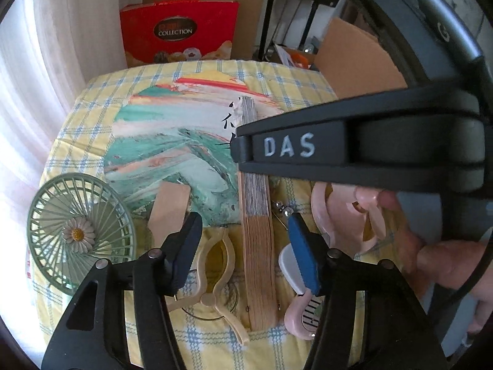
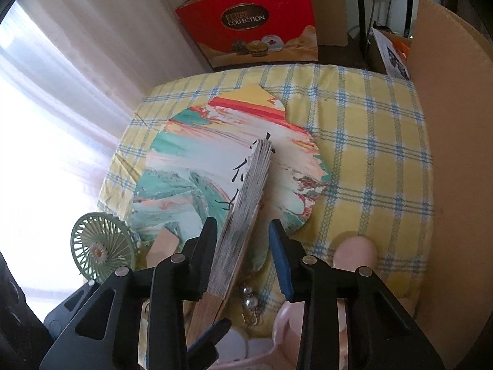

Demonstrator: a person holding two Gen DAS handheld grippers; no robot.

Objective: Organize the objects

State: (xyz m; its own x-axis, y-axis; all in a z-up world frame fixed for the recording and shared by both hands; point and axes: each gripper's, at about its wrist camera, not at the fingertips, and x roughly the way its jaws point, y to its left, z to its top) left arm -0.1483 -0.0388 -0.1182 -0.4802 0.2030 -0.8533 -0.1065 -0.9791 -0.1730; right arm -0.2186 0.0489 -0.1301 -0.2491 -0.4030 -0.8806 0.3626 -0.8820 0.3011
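A closed wooden folding fan [image 1: 257,246] lies lengthwise on a yellow checked cloth [image 1: 92,98], its far end on a painted flat fan [image 1: 172,154]. My left gripper [image 1: 243,240] is open and straddles the folding fan's handle end. My right gripper [image 2: 243,246] is open, its jaws on either side of the folding fan [image 2: 243,203], above its middle. In the left wrist view the right gripper's black body [image 1: 354,148] crosses over the fan.
A green mini fan with a daisy [image 1: 78,231] stands at the left. A beige clip [image 1: 215,280], a pink comb [image 1: 303,314], a pink mini fan [image 1: 348,215] and pearl beads [image 1: 283,209] lie near the front. A red gift bag [image 1: 180,30] and cardboard [image 1: 354,58] stand behind.
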